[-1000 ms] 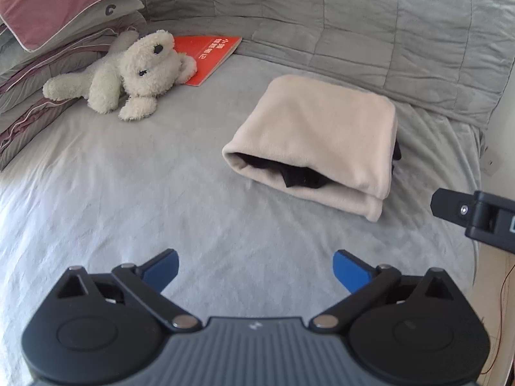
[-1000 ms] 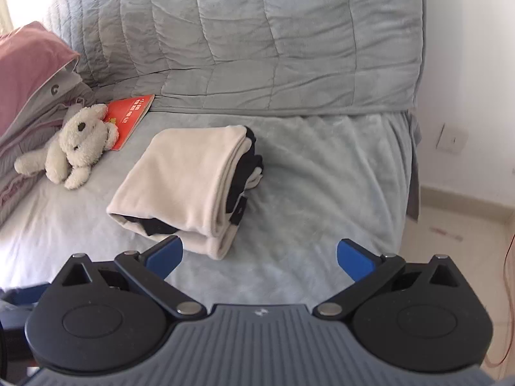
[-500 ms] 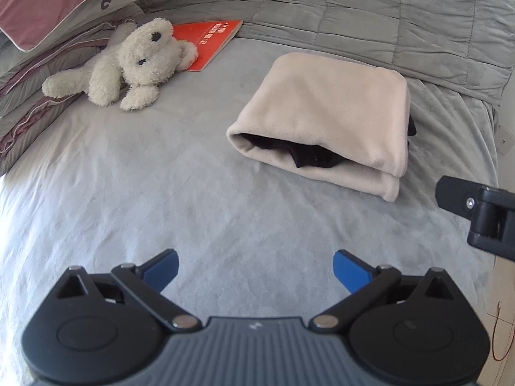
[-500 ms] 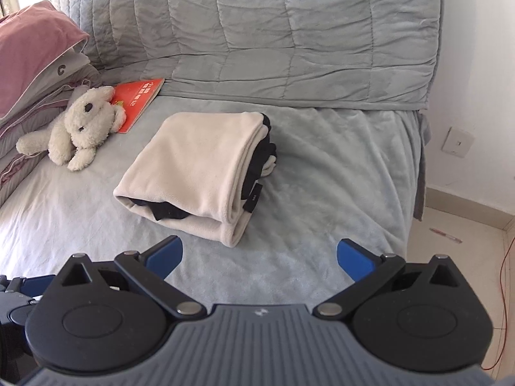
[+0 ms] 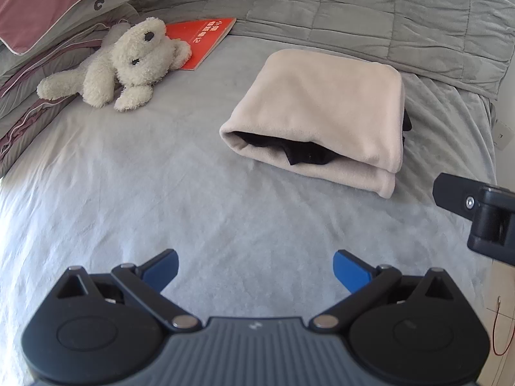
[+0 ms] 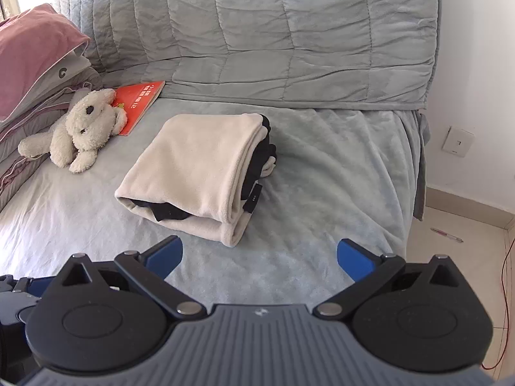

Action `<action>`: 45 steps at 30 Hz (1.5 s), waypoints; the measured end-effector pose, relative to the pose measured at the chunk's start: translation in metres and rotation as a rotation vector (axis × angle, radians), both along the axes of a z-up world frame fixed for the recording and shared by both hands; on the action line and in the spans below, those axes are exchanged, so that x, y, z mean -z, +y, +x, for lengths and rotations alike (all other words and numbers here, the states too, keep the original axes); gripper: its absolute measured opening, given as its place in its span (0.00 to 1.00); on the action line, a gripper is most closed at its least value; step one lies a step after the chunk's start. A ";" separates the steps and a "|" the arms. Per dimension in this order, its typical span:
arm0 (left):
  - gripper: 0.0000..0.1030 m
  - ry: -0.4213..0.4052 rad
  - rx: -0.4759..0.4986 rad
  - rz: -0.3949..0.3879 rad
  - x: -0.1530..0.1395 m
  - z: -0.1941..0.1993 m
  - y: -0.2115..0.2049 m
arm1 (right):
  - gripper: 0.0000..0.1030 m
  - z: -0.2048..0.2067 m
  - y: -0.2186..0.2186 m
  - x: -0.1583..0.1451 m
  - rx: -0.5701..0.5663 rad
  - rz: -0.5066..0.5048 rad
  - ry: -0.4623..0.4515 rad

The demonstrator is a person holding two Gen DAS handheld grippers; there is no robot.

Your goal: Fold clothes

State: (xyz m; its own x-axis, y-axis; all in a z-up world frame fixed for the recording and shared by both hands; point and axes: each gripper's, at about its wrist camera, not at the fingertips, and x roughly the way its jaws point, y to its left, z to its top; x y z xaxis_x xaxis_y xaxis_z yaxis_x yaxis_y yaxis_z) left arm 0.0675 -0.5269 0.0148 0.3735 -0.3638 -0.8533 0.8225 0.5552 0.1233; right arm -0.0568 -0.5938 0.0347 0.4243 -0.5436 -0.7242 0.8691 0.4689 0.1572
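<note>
A cream fleece garment [image 5: 325, 112] [image 6: 196, 160] lies folded into a thick rectangle on the grey bed cover, with black lining showing at its near open end and right side. My left gripper [image 5: 256, 270] hovers open over bare cover, well short of the bundle, which lies ahead and slightly right. My right gripper [image 6: 259, 255] is open too, nothing between its blue fingertips [image 6: 352, 254], just short of the bundle's near corner. Part of the right gripper's black body [image 5: 482, 212] shows at the right edge of the left wrist view.
A white plush dog [image 5: 128, 64] [image 6: 80, 128] and a red booklet [image 5: 199, 38] [image 6: 138, 103] lie at the back left beside stacked pillows [image 6: 35, 64]. A quilted grey backrest [image 6: 273, 32] runs behind. The bed edge, tiled floor and a wall socket [image 6: 457, 141] are to the right.
Both grippers pulled back and rose slightly, so the folded garment sits a little farther ahead and lower in both views. Both stayed open; the garment did not move.
</note>
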 end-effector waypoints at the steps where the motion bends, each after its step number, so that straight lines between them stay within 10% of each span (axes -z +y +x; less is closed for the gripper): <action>1: 0.99 0.001 0.002 0.000 0.000 0.000 0.000 | 1.00 0.000 0.000 0.000 0.000 -0.001 0.000; 45: 0.99 0.014 0.019 0.009 0.006 -0.004 -0.007 | 1.00 0.002 0.003 -0.001 -0.014 -0.007 0.013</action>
